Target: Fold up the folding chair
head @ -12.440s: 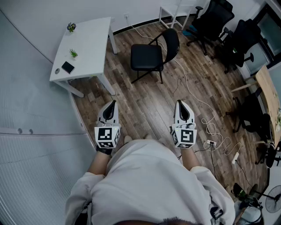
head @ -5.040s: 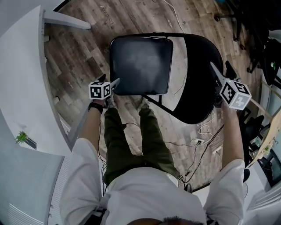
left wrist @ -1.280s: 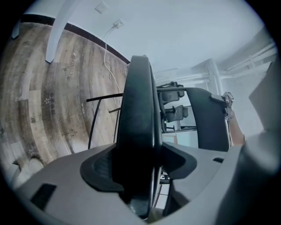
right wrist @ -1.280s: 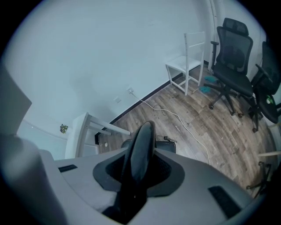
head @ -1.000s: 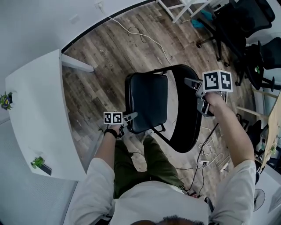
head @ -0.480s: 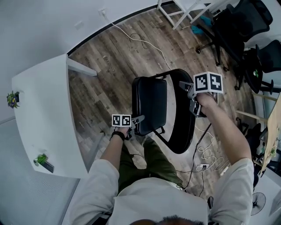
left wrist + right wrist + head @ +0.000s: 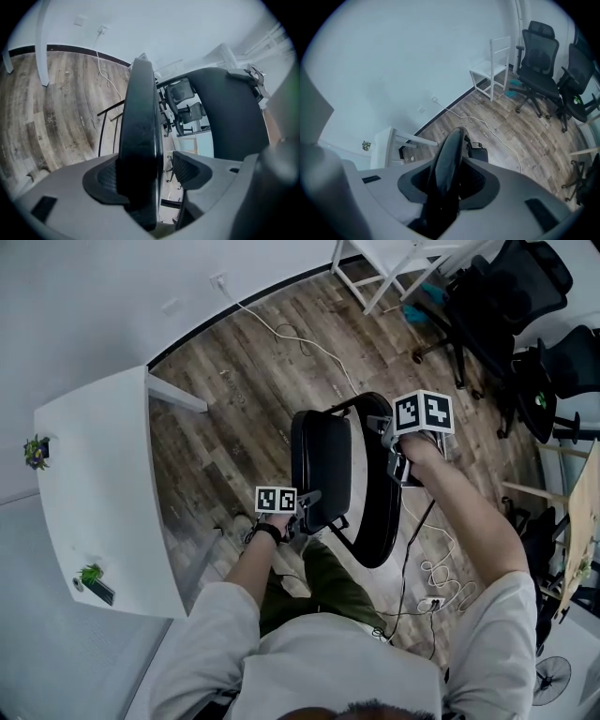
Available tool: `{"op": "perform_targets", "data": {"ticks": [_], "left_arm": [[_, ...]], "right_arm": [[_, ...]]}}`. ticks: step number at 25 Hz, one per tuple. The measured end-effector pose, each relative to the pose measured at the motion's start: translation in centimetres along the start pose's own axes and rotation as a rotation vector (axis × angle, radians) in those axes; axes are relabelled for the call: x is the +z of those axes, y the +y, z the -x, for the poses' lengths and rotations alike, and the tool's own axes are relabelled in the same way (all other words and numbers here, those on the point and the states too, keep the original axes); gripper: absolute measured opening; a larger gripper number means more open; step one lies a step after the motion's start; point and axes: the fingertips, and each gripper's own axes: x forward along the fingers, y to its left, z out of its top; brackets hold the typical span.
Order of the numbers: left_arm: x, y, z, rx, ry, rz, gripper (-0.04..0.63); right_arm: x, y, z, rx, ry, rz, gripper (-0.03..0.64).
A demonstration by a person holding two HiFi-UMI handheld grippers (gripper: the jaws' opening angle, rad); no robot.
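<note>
Black seat, loose between the left gripper's just-widening jaws, needs lifting flush against the backrest, which is clamped in the right gripper's slightly easing jaws.

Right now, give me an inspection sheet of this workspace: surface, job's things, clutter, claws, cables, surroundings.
Surface: wooden floor.
Job's things: seat tipped up almost edge-on, gap left to the backrest.
Clutter: white table with two small plants.
Claws: left claw round the seat's near edge, jaws have just been opening, one pad off it; right claw pinching the backrest top, jaws have just been opening slightly.
Cables: white cable across the floor beyond the chair; looped cables by the person's feet.
Surroundings: black office chairs, white wall.
</note>
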Motion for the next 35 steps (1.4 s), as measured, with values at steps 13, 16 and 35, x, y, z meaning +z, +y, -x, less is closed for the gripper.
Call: {"op": "perform_targets", "data": {"ticks": [13,16,35], "left_arm": [[-0.7,-8.1,-3.6,-0.029,0.017,-0.038,0.32],[-0.8,-9.3,-4.3,-0.019,0.021,-0.044,0.321],[-1.8,-16.4,-9.3,-0.051,0.084,-0.066,0.31]], "right_arm": [[0.1,-1.3,2.3,0.005,-0.006,-0.029,0.146],[0.2,-1.6,2.7,0.005,-0.007,-0.032,0.146],[0.5,-2.3,4.1,0.028,-0.03,-0.076,0.17]]}}
